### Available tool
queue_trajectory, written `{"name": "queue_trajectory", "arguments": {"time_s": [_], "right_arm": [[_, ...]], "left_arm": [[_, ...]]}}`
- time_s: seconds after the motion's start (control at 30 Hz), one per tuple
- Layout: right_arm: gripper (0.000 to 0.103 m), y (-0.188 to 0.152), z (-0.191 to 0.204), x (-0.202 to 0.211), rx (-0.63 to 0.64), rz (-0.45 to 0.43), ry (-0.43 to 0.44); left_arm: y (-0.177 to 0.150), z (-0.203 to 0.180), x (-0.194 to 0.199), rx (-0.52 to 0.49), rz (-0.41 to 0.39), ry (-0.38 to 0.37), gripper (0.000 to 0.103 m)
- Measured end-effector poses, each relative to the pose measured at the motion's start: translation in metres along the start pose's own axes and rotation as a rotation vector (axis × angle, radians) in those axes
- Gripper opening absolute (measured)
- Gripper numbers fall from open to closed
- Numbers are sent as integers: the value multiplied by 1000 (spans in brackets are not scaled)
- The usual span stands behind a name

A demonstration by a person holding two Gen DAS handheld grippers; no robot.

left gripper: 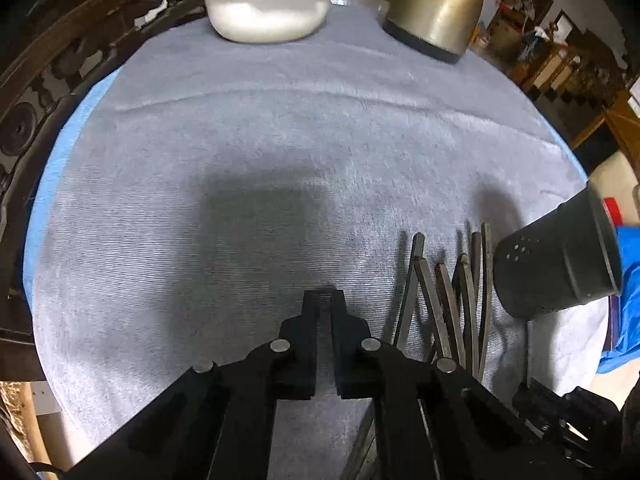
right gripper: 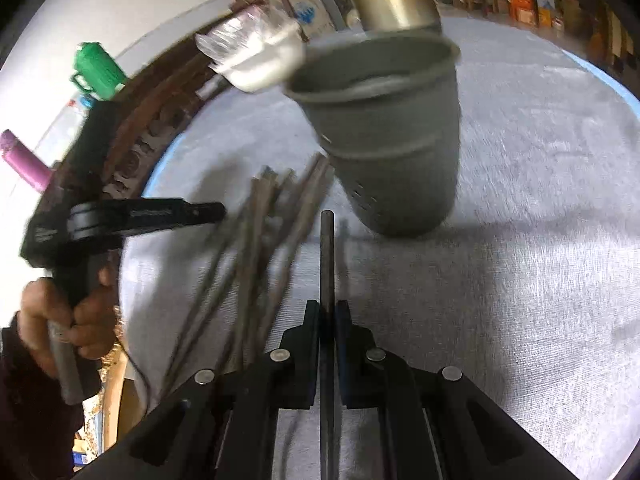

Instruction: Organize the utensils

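In the left wrist view, the left tool [left gripper: 325, 294] is seen with its jaws drawn together on nothing, poised over bare grey cloth on the worktop [left gripper: 248, 128]. A loose fan of dark metal sticks [left gripper: 452, 296] lies just beside it toward the right edge, next to the dark perforated holder [left gripper: 560, 256]; a white bowl [left gripper: 266, 10] and a kettle [left gripper: 434, 6] stand at the far edge. In the right wrist view, the right tool [right gripper: 328, 312] is clamped on a single stick [right gripper: 327, 256], raised and aimed toward the holder [right gripper: 392, 136]. Whether anything has been dropped inside cannot be told. Most sticks remain on the cloth, so the task is judged barely begun.
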State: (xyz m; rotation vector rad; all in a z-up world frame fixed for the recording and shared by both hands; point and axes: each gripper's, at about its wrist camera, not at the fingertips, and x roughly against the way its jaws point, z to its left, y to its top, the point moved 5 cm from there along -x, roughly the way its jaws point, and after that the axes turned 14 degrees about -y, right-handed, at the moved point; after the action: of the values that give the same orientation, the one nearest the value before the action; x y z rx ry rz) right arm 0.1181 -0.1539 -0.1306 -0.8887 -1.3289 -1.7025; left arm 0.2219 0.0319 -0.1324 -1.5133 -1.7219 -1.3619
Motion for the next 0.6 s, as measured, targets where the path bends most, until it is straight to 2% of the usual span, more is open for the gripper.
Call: {"name": "queue_trajectory", "arguments": {"time_s": [0.1, 0.17, 0.23, 0.3, 0.33, 0.5, 0.6], "right_arm": [[8, 4, 4, 13, 10, -41, 14], [8, 6, 4, 18, -3, -54, 30], [8, 7, 3, 23, -13, -69, 34], [8, 6, 3, 25, -20, -68, 37], [8, 4, 1, 25, -29, -65, 39], [8, -7, 0, 21, -42, -43, 43], [8, -9, -1, 20, -50, -37, 49]], "left_arm": [[-3, -3, 13, -19, -7, -62, 7], [-8, -12, 21, -69, 0, -79, 8], [-14, -19, 21, -124, 19, -56, 15], [-18, -25, 17, -167, 39, -42, 30], [-21, -26, 14, -182, 52, -33, 31], [-20, -32, -5, -182, 84, -24, 31], [-24, -34, -1, -174, 91, -21, 31]]}}
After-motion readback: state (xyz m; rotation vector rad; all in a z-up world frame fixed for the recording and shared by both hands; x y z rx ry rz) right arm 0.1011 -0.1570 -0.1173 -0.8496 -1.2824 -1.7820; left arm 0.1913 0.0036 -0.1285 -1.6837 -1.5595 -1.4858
